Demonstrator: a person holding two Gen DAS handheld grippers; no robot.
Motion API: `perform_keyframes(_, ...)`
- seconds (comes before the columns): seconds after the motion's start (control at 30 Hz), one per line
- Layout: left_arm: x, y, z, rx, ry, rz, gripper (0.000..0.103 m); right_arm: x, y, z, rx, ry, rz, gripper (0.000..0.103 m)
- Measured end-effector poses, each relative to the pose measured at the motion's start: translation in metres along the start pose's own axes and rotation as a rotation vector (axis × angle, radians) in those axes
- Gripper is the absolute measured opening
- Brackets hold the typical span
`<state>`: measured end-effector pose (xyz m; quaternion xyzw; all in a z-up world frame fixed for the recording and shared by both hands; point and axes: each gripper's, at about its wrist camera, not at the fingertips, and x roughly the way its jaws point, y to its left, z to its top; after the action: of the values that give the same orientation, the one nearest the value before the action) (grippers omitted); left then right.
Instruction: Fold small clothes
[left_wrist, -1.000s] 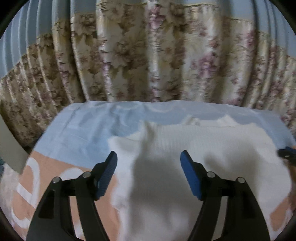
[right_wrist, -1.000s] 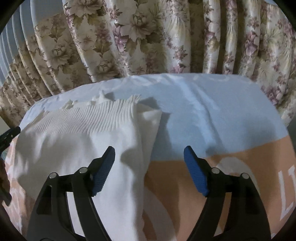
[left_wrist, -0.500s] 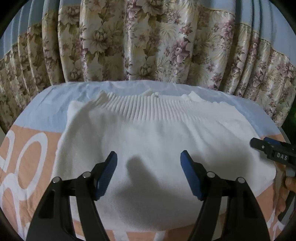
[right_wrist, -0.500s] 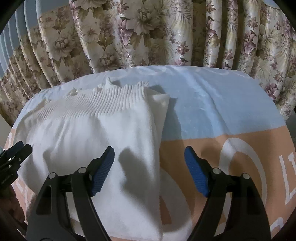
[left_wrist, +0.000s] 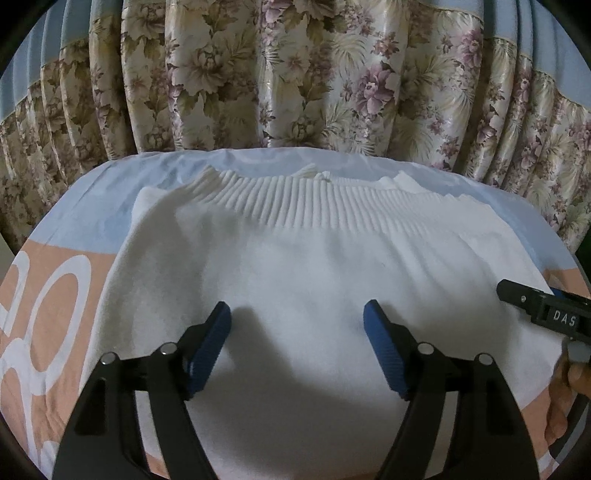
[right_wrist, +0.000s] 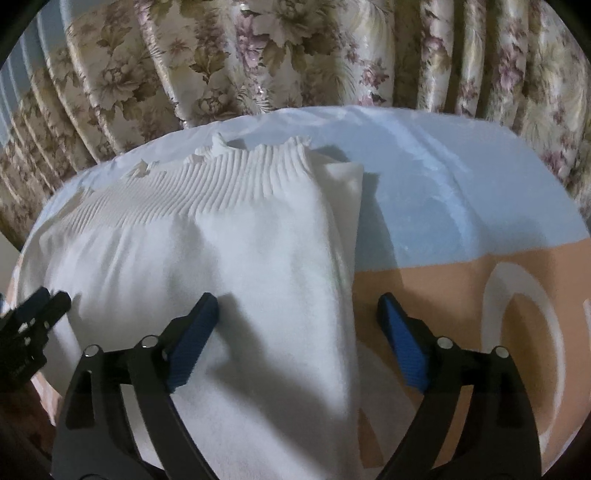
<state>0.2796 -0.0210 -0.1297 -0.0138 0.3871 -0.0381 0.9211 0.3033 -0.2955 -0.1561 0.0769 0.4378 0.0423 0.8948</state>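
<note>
Hovering low over the cloth, the left tongs (left_wrist: 297, 325) stand wide apart and hold nothing, both blue pads above the middle of the sweater (left_wrist: 332, 277). The right tongs (right_wrist: 297, 315) are just as wide and empty, straddling the sweater's right edge, one pad over white knit and the other over the sheet (right_wrist: 461, 221) at lower right of its frame. The sweater lies flat across the centre of both views, ribbed band (left_wrist: 314, 199) toward the top of the frame, near the curtain (left_wrist: 295, 74). It looks soft, thick and light, a knit that will sag and stretch if lifted by one point. I judge the doubled side edges the best places to pinch, taking both layers together, low and close to the sheet.
</note>
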Motion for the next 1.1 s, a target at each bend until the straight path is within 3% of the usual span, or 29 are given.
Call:
perform_keyframes(0.13, 0.004, -0.002, 0.0, 0.01, 0.017, 0.017, 0.078, 0.0, 0.0, -0.001, -0.001, -0.005, 0.012, 0.09)
perform_keyframes(0.23, 0.007, -0.008, 0.0, 0.037, 0.027, 0.044, 0.08, -0.001, 0.0, -0.001, 0.002, -0.014, 0.053, 0.073)
perform_keyframes(0.27, 0.007, -0.009, 0.0, 0.039, 0.029, 0.049, 0.08, -0.001, 0.0, 0.0, 0.006, -0.015, 0.075, 0.062)
perform_keyframes(0.5, 0.01, -0.011, -0.001, 0.048, 0.04, 0.069, 0.083, -0.005, 0.003, -0.001, 0.048, -0.019, 0.142, 0.032)
perform_keyframes(0.73, 0.006, -0.008, 0.0, 0.028, 0.027, 0.033, 0.083, -0.009, 0.006, 0.0, 0.053, -0.034, 0.13, 0.025)
perform_keyframes(0.83, -0.002, -0.012, 0.001, 0.028, 0.026, -0.041, 0.082, -0.011, 0.006, 0.0, 0.049, -0.036, 0.129, 0.024)
perform_keyframes(1.1, 0.001, -0.039, -0.01, 0.108, 0.048, -0.035, 0.083, -0.016, 0.01, 0.009, 0.044, -0.045, 0.129, 0.023)
